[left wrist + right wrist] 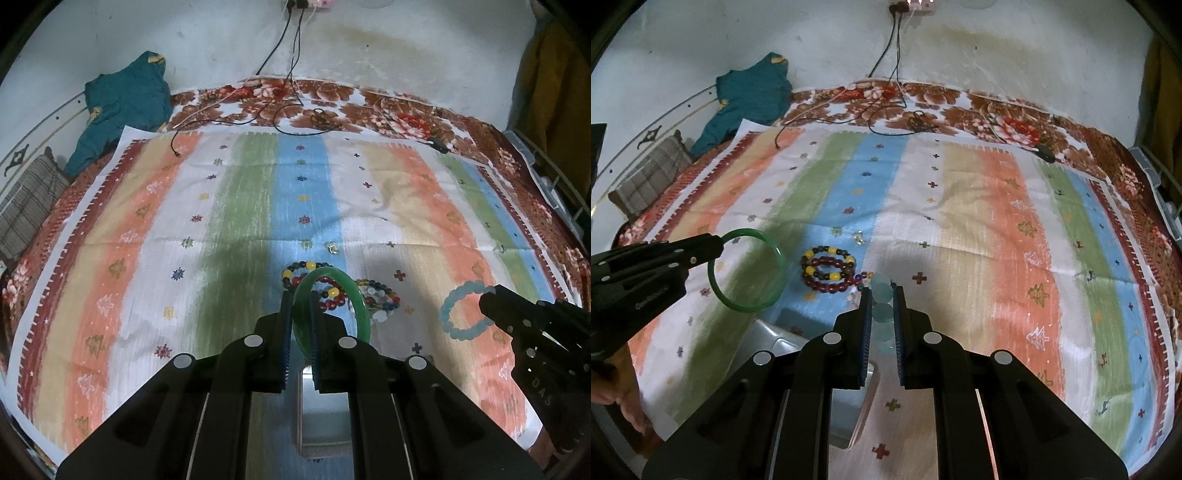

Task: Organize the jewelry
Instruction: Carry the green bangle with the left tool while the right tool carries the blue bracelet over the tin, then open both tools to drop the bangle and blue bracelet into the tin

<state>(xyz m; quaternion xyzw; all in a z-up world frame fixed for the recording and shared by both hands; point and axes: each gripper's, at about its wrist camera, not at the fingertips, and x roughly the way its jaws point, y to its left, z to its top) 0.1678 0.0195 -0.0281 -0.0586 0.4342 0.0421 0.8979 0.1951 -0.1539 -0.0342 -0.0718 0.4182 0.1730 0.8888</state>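
My left gripper [299, 295] is shut on a green bangle [360, 302] and holds it above the striped cloth; the bangle also shows in the right wrist view [748, 271], with the left gripper [716, 245] at the far left. My right gripper [881, 291] is shut on a pale blue bead bracelet [881, 291], which shows as a ring in the left wrist view [452, 314] at the tip of the right gripper [487, 299]. Red and yellow-black bead bracelets [829, 269] lie on the cloth ahead. A multicoloured bead bracelet [380, 299] lies beside them.
A grey box [775, 343] sits below both grippers at the near edge of the cloth; it also shows in the left wrist view [325, 410]. A small gold piece [332, 247] lies farther on. Cables [288, 107] and a teal garment [122, 103] lie at the far side.
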